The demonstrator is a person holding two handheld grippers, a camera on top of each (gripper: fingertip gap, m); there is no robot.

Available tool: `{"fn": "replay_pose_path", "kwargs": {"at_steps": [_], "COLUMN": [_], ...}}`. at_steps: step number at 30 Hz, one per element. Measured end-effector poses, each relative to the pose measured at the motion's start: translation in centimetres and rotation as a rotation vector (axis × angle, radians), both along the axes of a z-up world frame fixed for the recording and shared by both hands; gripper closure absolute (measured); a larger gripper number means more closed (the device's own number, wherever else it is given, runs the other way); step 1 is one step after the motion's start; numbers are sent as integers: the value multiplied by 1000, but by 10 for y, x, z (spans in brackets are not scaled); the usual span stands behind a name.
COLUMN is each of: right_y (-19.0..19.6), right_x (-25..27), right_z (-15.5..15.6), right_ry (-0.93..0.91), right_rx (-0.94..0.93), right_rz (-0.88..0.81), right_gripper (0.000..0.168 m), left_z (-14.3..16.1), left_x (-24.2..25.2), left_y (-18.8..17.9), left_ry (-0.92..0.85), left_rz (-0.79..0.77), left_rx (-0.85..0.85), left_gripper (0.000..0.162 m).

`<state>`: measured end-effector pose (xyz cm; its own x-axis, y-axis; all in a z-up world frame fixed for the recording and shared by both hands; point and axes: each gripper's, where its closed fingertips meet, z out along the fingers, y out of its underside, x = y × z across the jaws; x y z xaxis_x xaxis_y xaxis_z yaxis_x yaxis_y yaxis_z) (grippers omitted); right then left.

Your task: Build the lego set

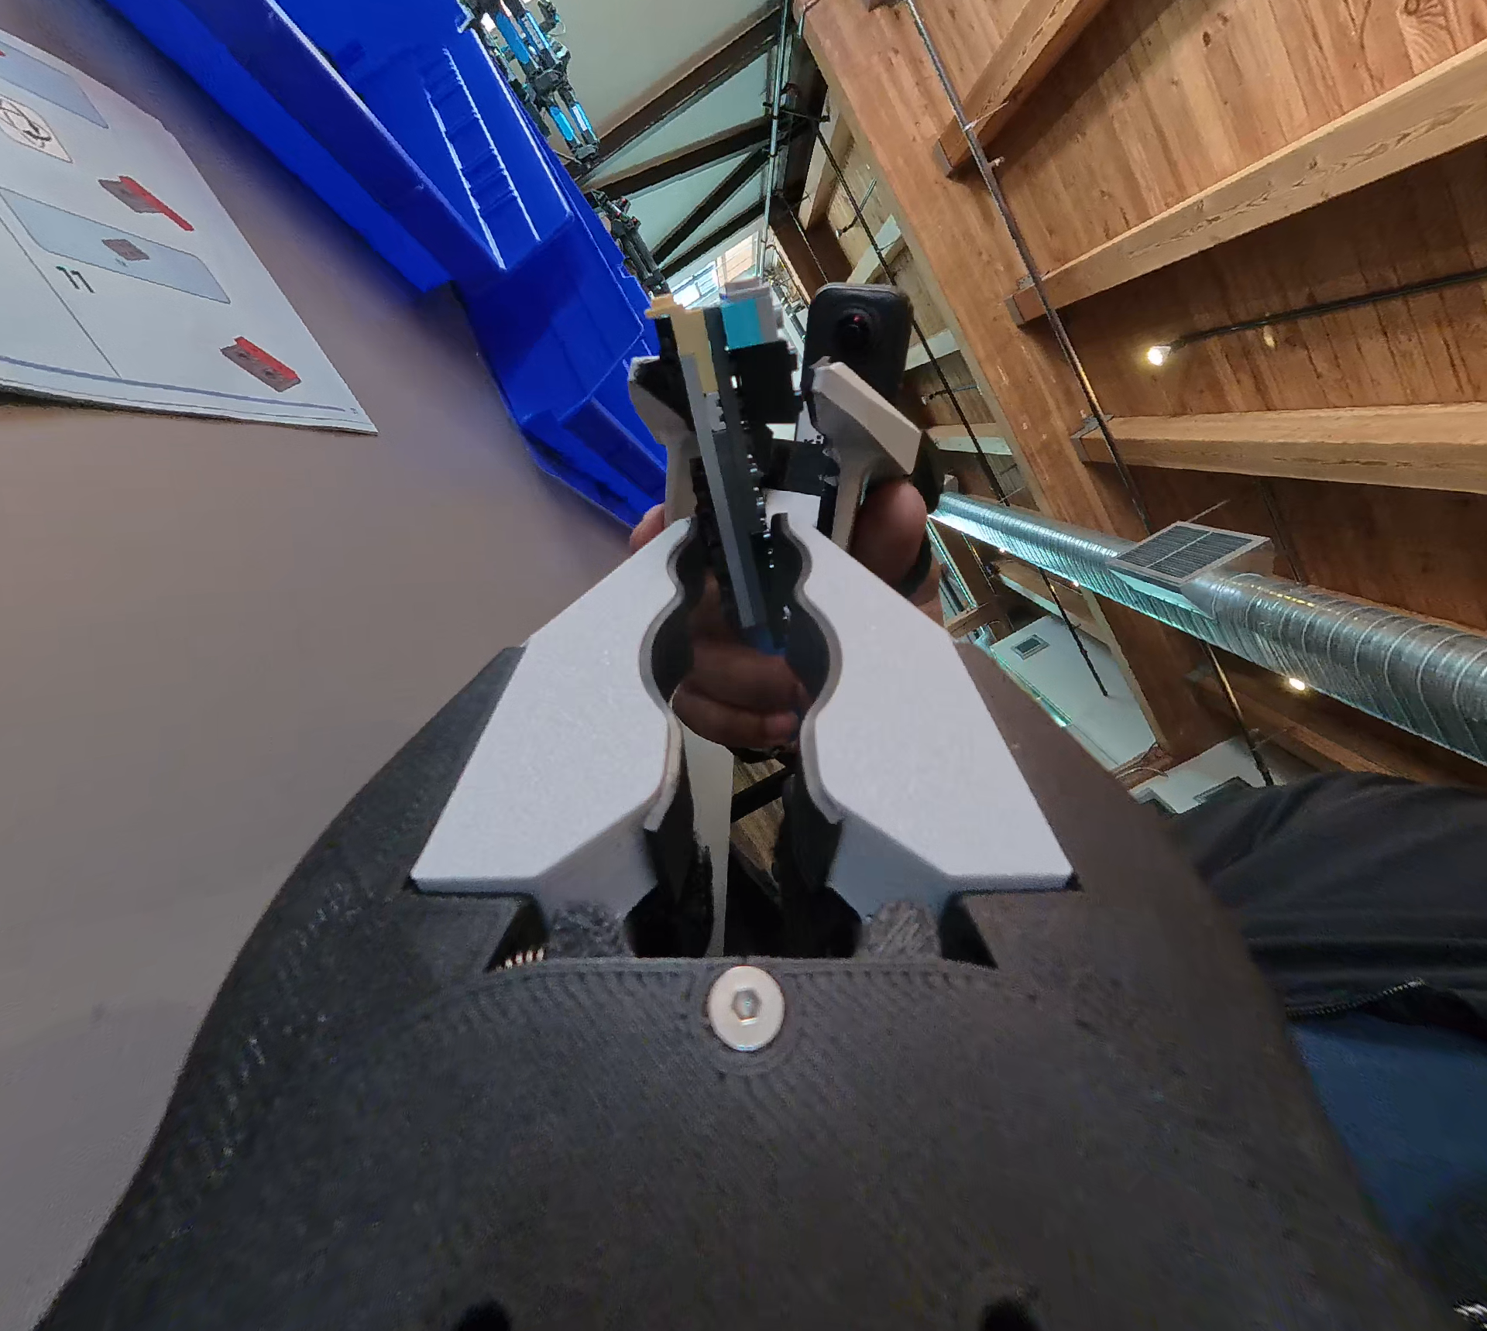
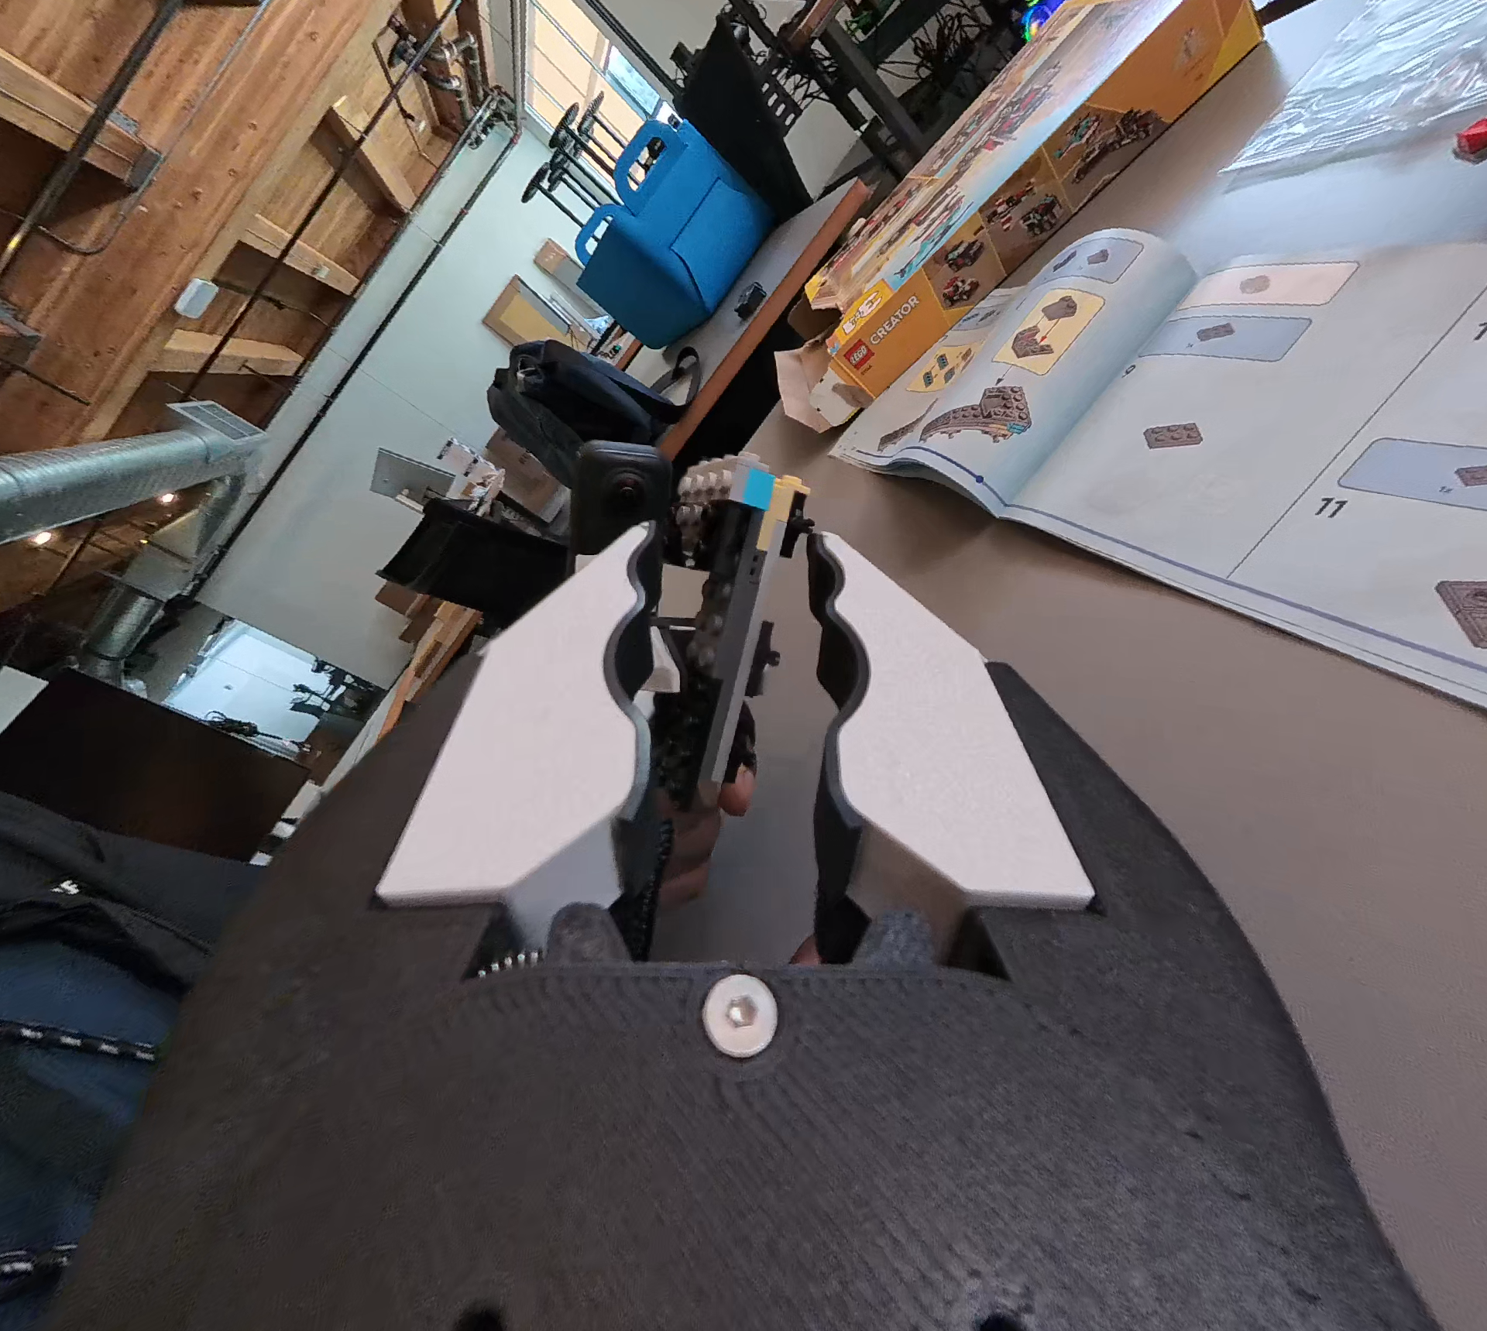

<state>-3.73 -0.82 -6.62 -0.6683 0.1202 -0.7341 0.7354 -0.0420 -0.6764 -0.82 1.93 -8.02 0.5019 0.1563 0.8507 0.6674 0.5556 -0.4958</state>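
A long lego assembly [image 1: 724, 456] of grey, black and tan plates, with a light blue brick and pale studded pieces at its far end, is held in the air above the table. My left gripper [image 1: 736, 528] is shut on it, fingers pressed to both flat sides. My right gripper [image 2: 728, 540] faces the left one and is open around the same assembly [image 2: 728, 617]; its left finger is close to the assembly and its right finger stands apart. The right gripper also shows in the left wrist view [image 1: 744, 383], spread around the assembly's far end.
The open instruction booklet [image 2: 1167, 407] lies on the brown table [image 2: 1126, 769], also in the left wrist view [image 1: 121, 230]. A yellow lego box [image 2: 1046, 110] and a clear plastic bag [image 2: 1384, 61] lie beyond it. Blue bins [image 1: 322, 86] stand at the table's far side. Only a small space, under 4 cm, lies between the two pairs of fingers.
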Motion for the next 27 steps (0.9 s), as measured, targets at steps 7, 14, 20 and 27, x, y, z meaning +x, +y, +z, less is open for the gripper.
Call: {"fn": "replay_pose_path", "kwargs": {"at_steps": [7, 14, 20, 27], "right_y": [3, 4, 3, 2], "right_x": [2, 6, 11, 16], "right_z": [6, 9, 13, 17], "right_ry": [-10, -17, -26, -31], "right_rx": [-51, -89, -104, -111], "right_rz": [10, 16, 39, 52], "right_gripper": [137, 140, 140, 140], "left_z": [4, 5, 8, 11], "left_x": [3, 5, 8, 11], "left_y": [3, 4, 5, 6], "left_ry": [42, 79, 109, 137], "left_rz": [-6, -9, -23, -39], "left_rx": [-33, -72, -82, -79], "left_gripper": [146, 146, 146, 146]}}
